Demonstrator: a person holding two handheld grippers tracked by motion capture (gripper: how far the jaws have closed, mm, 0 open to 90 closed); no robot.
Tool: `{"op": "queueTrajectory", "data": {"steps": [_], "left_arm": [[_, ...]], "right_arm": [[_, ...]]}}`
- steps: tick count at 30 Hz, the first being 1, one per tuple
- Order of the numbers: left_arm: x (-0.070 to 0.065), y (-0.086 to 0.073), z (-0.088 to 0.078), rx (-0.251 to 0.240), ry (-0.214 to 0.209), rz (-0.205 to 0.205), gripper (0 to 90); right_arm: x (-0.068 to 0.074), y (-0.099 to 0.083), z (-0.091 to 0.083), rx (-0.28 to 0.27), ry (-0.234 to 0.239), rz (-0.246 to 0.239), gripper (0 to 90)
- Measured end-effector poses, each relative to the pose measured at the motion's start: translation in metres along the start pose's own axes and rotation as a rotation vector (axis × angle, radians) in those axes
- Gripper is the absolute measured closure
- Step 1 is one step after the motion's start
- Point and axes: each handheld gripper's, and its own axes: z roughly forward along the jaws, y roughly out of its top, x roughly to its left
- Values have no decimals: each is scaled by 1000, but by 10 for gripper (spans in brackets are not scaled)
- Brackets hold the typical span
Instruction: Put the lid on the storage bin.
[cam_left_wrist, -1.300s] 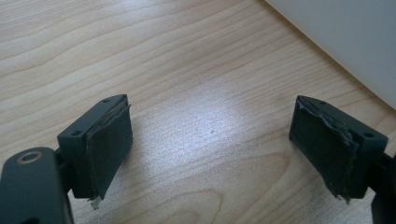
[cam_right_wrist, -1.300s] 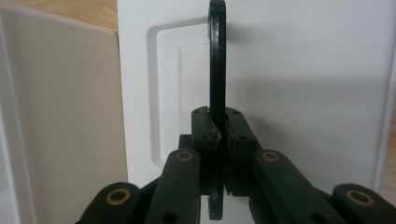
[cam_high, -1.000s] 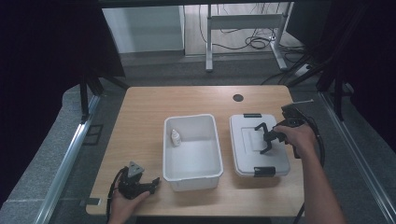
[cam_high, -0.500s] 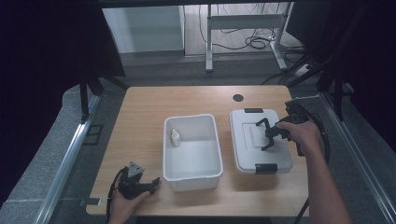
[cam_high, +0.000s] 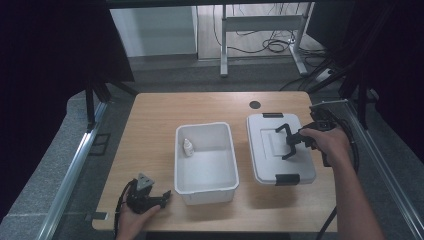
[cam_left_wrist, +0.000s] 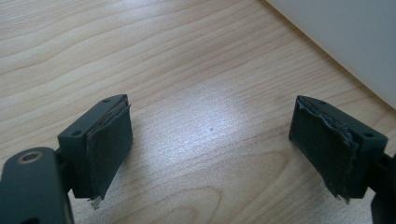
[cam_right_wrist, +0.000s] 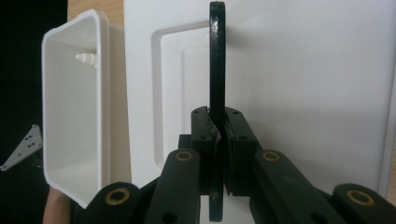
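White tub (cam_high: 206, 187) w/ small bottle (cam_high: 188, 147), beside lid (cam_high: 305, 167)

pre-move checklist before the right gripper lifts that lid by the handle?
1. Right gripper shut on the black handle: ok.
2. Handle raised off the lid, standing upright: ok.
3. Lid clips free: near clip and far clip lie along the lid edges; latched or not, cannot tell.
4. Open bin next to the lid, holding only a small bottle: ok.
5. Left gripper open, at the near table corner, away from the lid: ok.
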Motion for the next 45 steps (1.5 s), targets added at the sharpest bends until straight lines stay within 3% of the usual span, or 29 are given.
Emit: {"op": "queueTrajectory", "data": {"steps": [15,23,45], "left_arm": [[0,0,0,3,-4,5,131],[0,0,0,3,-4,6,131],[0,0,0,6,-5,10,131]], "right_arm": [[25,-1,-17,-27,13,-9,843],[52,-7,-23,-31,23,-32,843],[90,-12,-15,-22,53,-57,841]]}}
